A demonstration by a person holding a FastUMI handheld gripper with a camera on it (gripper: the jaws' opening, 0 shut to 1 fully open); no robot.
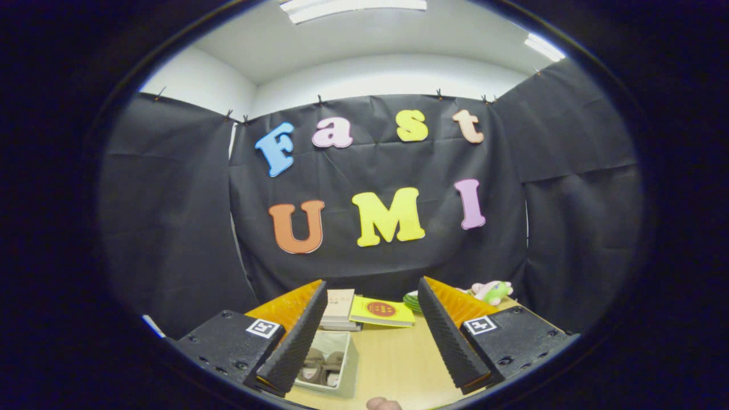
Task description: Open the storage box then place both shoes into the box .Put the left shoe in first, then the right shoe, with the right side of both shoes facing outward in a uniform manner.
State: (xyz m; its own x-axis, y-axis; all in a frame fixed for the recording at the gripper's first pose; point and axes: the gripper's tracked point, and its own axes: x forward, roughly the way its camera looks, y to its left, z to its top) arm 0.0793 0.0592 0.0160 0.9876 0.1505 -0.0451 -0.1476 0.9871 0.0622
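Pale wood counter [393, 359] stretches beneath my fingers [379, 364], which stand wide apart and grip nothing. A whitish box [344, 364] sits just ahead, beside my left finger, with a pair of brown shoes [322, 364] showing inside it; whether a lid is on, I cannot tell. Beyond lie books [339, 307], a yellow book [383, 311] and a plush toy [492, 291]. I judge the shoes light and soft, best pinched at the stiffer heel collar; the box rigid, perhaps slick.

Table [393, 359]: pale wood-look top, smooth, matt. Storage box [348, 364]: pale, semi-translucent plastic. Yellow book [381, 311]: glossy paper cover. Gripper [373, 336] fingers [299, 341] spread, ribbed faces. Plush toy [492, 291]: soft cloth.
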